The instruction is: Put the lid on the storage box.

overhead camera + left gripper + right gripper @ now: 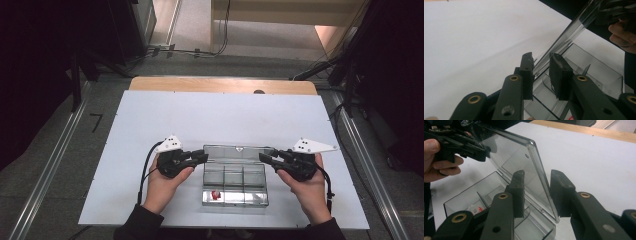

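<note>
A clear plastic compartment box (260, 186) lies near the table's front edge with its lid (235, 151) raised. A small red item (215, 194) sits in its front left compartment. My left gripper (205, 157) is at the lid's left end. In the left gripper view the jaws (541, 62) straddle the lid's edge (569, 32) with a gap on each side. My right gripper (262, 157) is at the lid's right end, and its jaws (537, 178) stand on either side of the lid (511, 155), not pressing on it.
The box stands on a white board (150, 125) over a wooden table (200, 84). Bare board lies behind and to both sides of the box. Dark stands and cables ring the table on the floor.
</note>
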`<state>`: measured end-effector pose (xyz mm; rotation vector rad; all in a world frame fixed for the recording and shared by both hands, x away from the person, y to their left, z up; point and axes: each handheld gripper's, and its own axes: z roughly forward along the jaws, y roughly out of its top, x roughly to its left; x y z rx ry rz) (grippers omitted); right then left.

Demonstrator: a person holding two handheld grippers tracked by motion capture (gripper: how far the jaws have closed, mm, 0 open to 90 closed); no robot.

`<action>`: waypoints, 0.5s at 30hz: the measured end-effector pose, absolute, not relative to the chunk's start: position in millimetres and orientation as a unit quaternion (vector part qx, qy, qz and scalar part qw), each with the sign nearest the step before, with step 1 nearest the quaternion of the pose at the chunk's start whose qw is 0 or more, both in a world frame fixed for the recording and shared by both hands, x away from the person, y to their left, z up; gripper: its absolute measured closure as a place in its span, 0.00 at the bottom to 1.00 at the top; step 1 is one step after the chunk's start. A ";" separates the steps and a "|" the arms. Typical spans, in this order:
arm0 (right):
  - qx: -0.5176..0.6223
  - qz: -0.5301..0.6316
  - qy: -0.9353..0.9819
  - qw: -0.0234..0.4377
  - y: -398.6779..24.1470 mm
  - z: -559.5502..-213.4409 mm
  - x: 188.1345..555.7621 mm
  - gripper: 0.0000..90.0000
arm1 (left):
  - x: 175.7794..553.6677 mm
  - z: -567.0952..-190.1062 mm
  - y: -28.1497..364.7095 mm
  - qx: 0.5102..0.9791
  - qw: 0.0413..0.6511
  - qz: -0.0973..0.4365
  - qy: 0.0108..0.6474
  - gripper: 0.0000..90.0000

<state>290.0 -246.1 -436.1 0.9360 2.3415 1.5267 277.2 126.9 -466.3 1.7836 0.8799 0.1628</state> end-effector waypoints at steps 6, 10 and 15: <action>0.315 0.515 0.791 0.098 -246.2 -436.2 288.3 0.70 | 274.4 -468.6 129.3 0.755 0.535 0.062 0.375 0.85; 0.315 0.515 0.792 0.097 -246.1 -436.2 287.2 0.70 | 273.2 -469.6 131.2 0.755 0.534 0.054 0.376 0.89; 0.314 0.513 0.793 0.097 -246.5 -436.2 285.9 0.69 | 271.0 -470.0 131.8 0.756 0.534 0.052 0.374 0.95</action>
